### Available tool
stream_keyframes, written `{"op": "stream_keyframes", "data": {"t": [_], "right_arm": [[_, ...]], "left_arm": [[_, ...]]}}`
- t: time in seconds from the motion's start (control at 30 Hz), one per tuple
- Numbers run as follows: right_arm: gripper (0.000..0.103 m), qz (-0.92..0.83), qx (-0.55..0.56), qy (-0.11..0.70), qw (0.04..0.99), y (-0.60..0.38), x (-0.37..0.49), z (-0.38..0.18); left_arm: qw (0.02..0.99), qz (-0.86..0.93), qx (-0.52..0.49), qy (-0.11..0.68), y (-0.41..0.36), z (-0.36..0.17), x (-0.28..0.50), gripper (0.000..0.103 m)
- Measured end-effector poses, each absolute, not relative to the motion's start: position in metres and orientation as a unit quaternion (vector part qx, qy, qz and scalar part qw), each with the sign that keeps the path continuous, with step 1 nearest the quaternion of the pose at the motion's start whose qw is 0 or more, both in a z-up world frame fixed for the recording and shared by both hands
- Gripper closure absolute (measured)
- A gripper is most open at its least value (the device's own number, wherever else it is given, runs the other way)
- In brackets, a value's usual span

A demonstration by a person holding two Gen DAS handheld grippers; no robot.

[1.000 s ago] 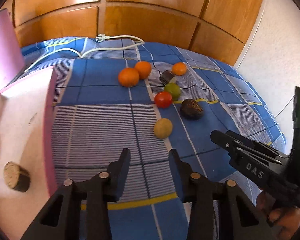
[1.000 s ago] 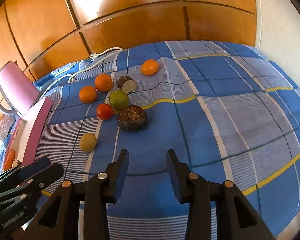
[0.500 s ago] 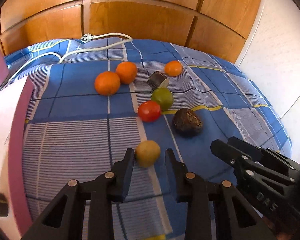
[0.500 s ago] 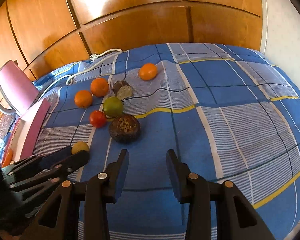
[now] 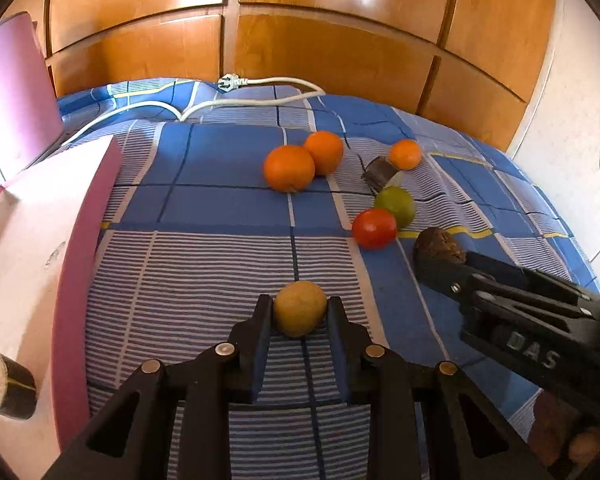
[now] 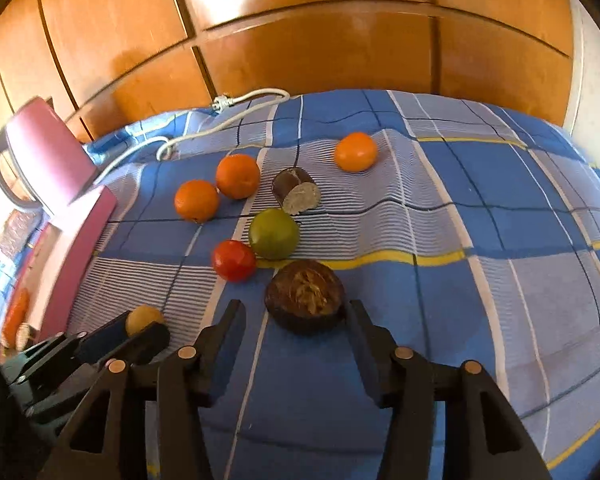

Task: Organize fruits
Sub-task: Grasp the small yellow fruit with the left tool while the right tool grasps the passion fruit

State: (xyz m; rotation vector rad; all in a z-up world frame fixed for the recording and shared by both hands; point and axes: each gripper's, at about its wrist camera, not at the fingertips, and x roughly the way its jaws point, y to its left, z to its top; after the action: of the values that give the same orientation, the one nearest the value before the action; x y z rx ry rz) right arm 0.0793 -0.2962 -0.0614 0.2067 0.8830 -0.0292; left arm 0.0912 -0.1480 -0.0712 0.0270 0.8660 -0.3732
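At the far left stands a pink case (image 5: 40,240), open, with a small dark cylinder piece (image 5: 6,384) lying on its pale inner face. It rests on the bed (image 5: 220,192), which has a blue checked cover, and a white cable (image 5: 260,92) runs along the far edge of the cover.

The left gripper (image 5: 300,312) has its fingers pinching a small yellowish fruit (image 5: 300,308) — both pads touch its sides, and the fruit rests on the striped part of the cover, near the case. Farther back lie two oranges (image 5: 290,168) touching each other. To the right of them come a dark cut piece with a pale face (image 6: 298,196), a green fruit (image 6: 274,234) and a red tomato (image 6: 234,260); the green fruit and the tomato are just beside each other. A third orange (image 6: 356,152) sits alone behind them.

The right gripper (image 6: 296,316) is opening its fingers — they stand spread on both sides of a dark brown half shell (image 6: 304,296), which lies between the tips. The left tip is clearly apart from it; the right tip is just beside its rim, and I cannot tell if it touches.
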Motion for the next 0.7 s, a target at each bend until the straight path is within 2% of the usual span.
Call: {"op": "stream_keyframes", "data": {"t": [0.3, 0.47, 0.6, 0.7], "right_arm": [[0.051, -0.036, 0.066, 0.437, 0.896, -0.290, 0.092, -0.071], [0.046, -0.030, 0.068, 0.438, 0.896, -0.290, 0.093, -0.072], [0.045, -0.030, 0.065, 0.438, 0.896, -0.288, 0.094, -0.072], [0.052, -0.036, 0.060, 0.435, 0.897, -0.287, 0.093, -0.072]], "left_arm": [[0.892, -0.181, 0.010, 0.415, -0.148, -0.073, 0.093, 0.076], [0.891, -0.185, -0.003, 0.414, -0.145, -0.074, 0.094, 0.076], [0.892, -0.185, -0.004, 0.413, -0.145, -0.074, 0.094, 0.076], [0.891, -0.186, -0.008, 0.414, -0.144, -0.074, 0.094, 0.076]]}}
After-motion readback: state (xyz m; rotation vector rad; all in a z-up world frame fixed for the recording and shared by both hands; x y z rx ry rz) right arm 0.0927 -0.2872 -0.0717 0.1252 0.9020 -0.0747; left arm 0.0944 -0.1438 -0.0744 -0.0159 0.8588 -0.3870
